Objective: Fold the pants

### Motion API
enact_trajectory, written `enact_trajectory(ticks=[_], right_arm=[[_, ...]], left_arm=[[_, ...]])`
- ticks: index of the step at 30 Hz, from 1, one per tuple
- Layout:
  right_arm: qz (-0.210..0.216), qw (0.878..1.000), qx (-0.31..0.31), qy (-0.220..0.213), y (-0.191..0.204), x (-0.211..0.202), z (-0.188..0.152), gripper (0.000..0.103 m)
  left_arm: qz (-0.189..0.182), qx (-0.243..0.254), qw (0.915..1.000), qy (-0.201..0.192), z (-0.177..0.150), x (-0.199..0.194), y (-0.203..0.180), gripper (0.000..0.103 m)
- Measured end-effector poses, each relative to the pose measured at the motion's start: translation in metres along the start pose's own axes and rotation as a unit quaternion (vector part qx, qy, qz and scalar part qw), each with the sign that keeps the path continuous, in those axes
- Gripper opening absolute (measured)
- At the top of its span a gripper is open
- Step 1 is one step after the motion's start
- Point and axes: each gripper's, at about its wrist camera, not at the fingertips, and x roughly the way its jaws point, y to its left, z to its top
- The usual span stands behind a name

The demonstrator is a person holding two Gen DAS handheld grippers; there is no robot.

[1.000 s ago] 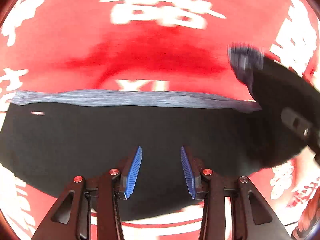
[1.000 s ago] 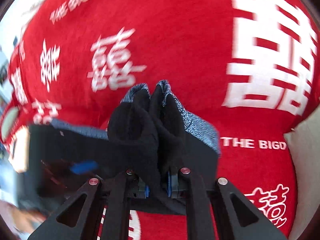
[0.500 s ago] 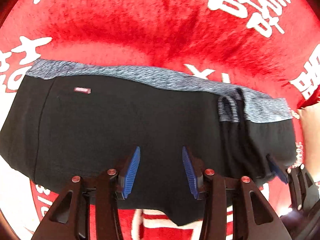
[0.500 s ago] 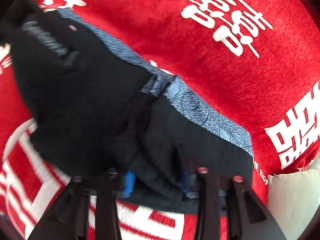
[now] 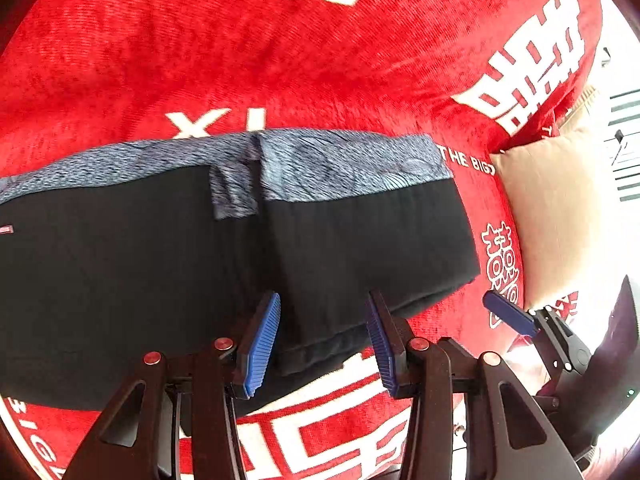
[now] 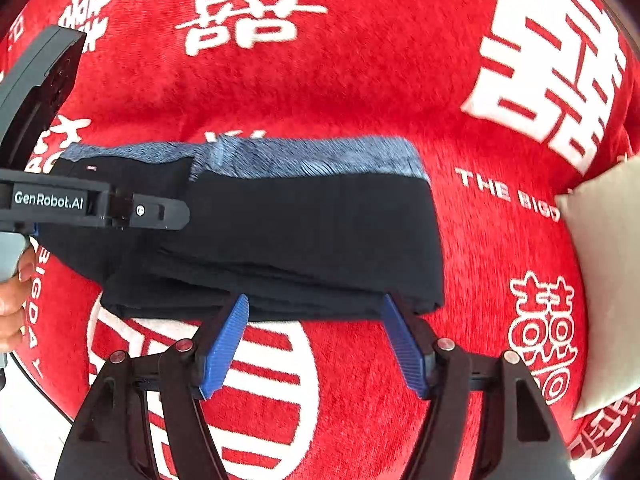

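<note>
letting go of a fold just laid on the pants (image 6: 304, 224), by my reading.
one pair of black pants with a grey waistband (image 5: 344, 164) lies on the red blanket (image 6: 360, 80), its right part doubled over the rest. two grippers: the right gripper (image 6: 316, 344) gapes empty at the pants' near edge, and the left gripper (image 5: 324, 340) is spread, gripping nothing, over the same edge. one beige cushion (image 6: 600, 272) sits right of the pants. next likely needs one more fold across.

Black pants (image 5: 360, 240) with heathered grey-blue waistband (image 6: 312, 158), folded in layers, lying flat on red cloth
</note>
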Motion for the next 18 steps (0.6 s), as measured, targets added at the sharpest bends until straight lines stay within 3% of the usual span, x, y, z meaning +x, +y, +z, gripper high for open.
enact_trajectory(ticks=[6, 7, 8, 11, 15, 18], right_arm=[[0.022, 0.999, 0.024, 0.011, -0.01, 0.007, -0.008, 0.073], [0.024, 0.999, 0.026, 0.013, -0.012, 0.008, -0.008, 0.072], [0.027, 0.999, 0.03, 0.016, -0.013, 0.008, -0.008, 0.068], [0.043, 0.998, 0.048, 0.024, -0.021, 0.007, -0.008, 0.064], [0.048, 0.996, 0.065, 0.025, -0.032, 0.003, -0.012, 0.064], [0.065, 0.993, 0.085, 0.041, -0.039, 0.011, -0.016, 0.064]], left_arm=[[0.021, -0.003, 0.9993, 0.032, 0.01, 0.026, -0.006, 0.043], [0.027, 0.0, 0.9991, 0.032, 0.011, 0.028, -0.007, 0.019], [0.028, 0.005, 0.999, 0.034, 0.013, 0.03, -0.01, 0.005], [0.042, 0.021, 0.9986, 0.023, 0.008, 0.024, -0.02, 0.005], [0.068, 0.014, 0.9969, 0.039, -0.022, 0.037, -0.011, 0.005], [0.068, 0.003, 0.9977, 0.004, -0.03, 0.034, -0.012, 0.005]])
